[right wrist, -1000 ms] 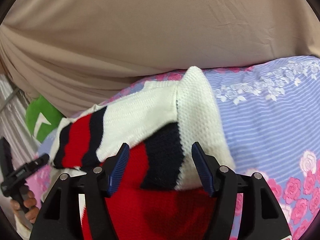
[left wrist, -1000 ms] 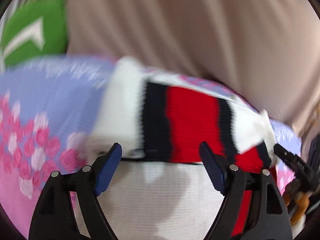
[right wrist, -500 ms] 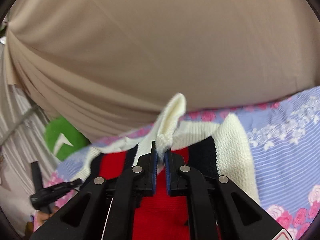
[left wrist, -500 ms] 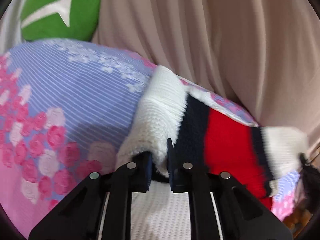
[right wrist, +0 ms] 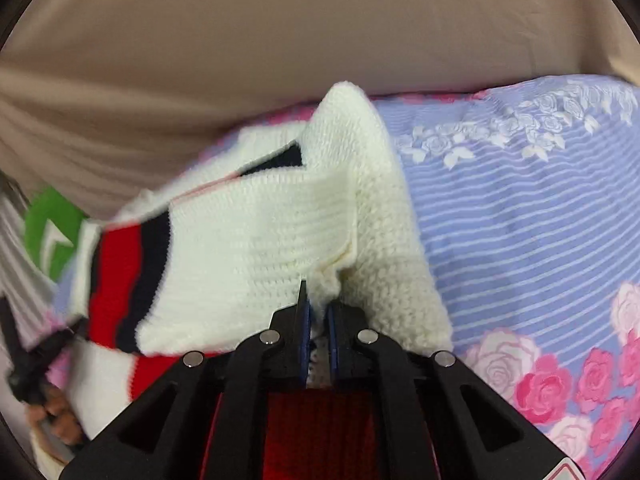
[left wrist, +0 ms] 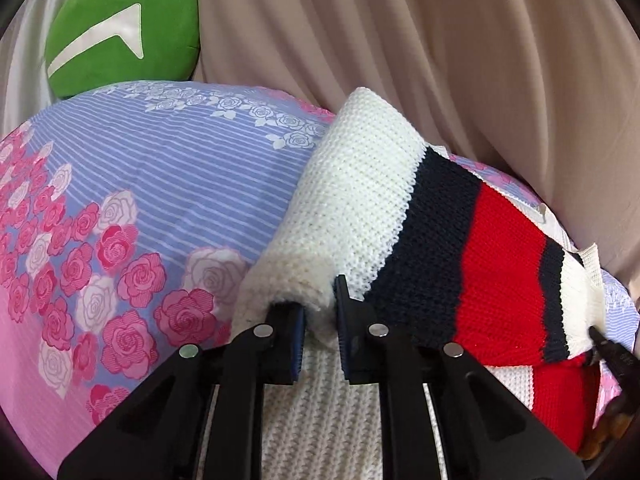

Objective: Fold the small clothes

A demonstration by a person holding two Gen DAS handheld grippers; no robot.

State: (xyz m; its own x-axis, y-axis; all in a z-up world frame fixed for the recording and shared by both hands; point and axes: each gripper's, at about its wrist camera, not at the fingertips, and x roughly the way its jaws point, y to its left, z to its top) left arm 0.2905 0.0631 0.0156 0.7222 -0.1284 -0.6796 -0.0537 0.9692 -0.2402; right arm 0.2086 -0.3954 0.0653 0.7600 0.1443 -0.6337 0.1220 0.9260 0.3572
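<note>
Left gripper (left wrist: 320, 320): your jaws are pinched on the white edge of the knitted sweater (left wrist: 372, 200).
Right gripper (right wrist: 316, 320): your jaws are nearly closed, clamping a white fold of the same sweater (right wrist: 256, 248).
Sweater: white, navy and red stripes, partly lifted off the floral bedsheet (left wrist: 140, 184).
Backdrop: beige curtain (left wrist: 400, 40); a green cushion (left wrist: 120, 28), probably a plush.
</note>
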